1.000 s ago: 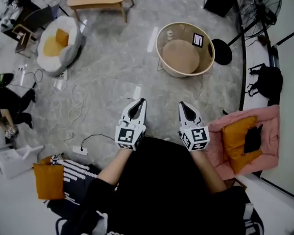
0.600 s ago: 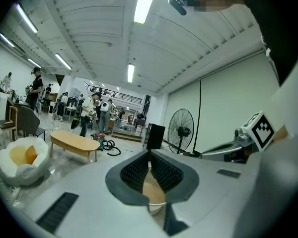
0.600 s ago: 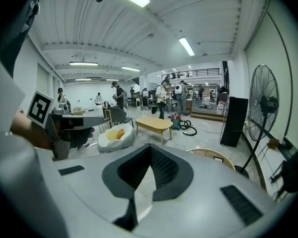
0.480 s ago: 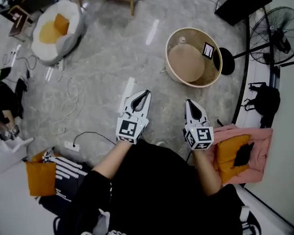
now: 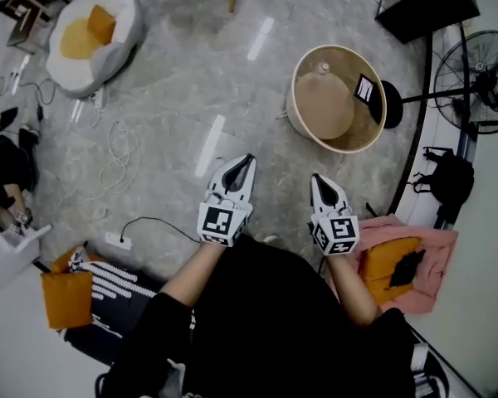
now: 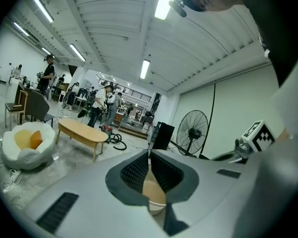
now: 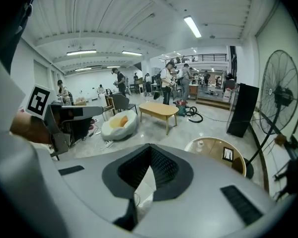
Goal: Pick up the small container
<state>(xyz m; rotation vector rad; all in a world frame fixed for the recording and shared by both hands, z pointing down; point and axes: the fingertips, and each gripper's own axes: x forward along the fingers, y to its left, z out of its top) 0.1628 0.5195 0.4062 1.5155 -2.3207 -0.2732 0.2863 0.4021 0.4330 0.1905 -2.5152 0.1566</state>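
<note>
Small container (image 5: 322, 68) is seen in the head view standing near the far edge of a round beige table (image 5: 332, 110) with a raised rim, on which a marker card (image 5: 365, 88) is also propped. The left gripper (image 5: 241, 164) and the right gripper (image 5: 317, 181) are held side by side over the grey floor (image 5: 174, 81), well short of the table, and nothing is carried by either.

In the left gripper view, the left gripper (image 6: 149, 155) is shown with its jaws brought together at the tips and empty; part of the beige table (image 6: 154, 190) is glimpsed through the gap behind them. The container cannot be made out there.

In the right gripper view, the right gripper (image 7: 149, 148) is likewise closed on nothing. The small container (image 7: 200, 144) is seen well ahead and to the right, on the table (image 7: 213, 150), beside a standing fan (image 7: 278, 103).
</note>
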